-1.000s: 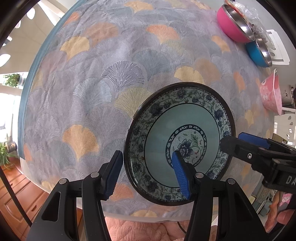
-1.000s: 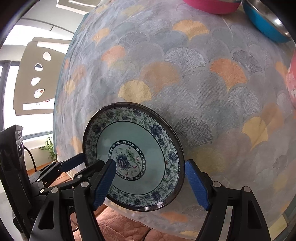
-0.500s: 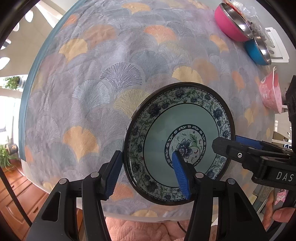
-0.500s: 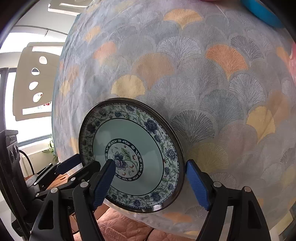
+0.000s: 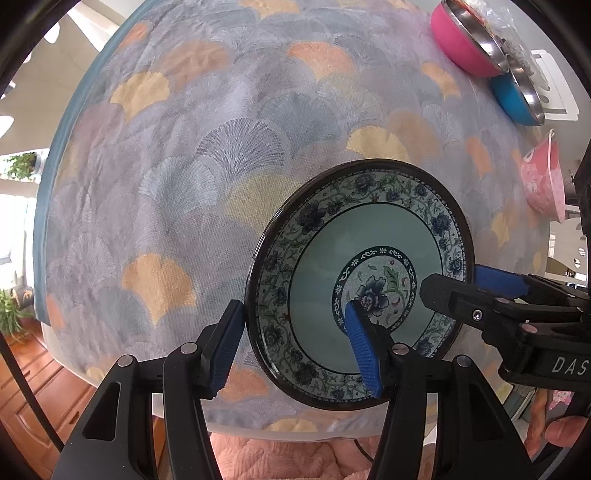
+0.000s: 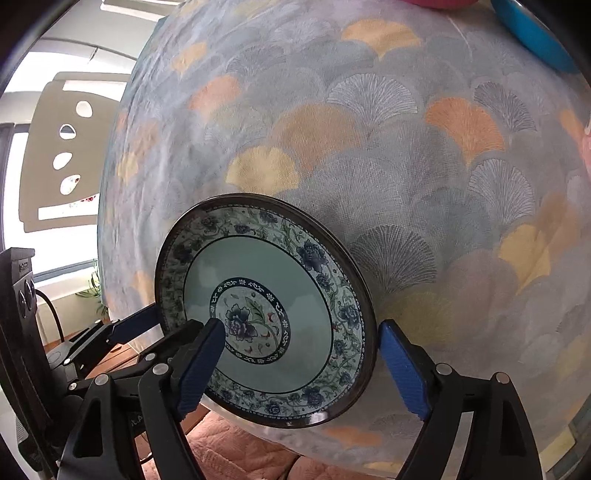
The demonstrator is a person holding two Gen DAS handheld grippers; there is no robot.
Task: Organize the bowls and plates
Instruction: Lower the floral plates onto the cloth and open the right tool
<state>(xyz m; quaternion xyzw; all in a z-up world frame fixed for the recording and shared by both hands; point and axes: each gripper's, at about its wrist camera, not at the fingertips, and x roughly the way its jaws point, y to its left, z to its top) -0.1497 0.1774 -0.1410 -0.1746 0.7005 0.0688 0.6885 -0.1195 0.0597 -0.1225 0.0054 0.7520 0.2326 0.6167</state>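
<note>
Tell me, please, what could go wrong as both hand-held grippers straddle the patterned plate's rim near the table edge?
1. Both the left hand-held gripper and the right hand-held gripper are open, so the plate is unsecured; an uneven closure might tip it.
2. The plate sits near the tablecloth's front edge; a nudge could slide it off.

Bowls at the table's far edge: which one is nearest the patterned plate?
The pale pink printed bowl, just beyond the plate. The hot-pink steel-lined bowl and the blue one lie farther back.
</note>
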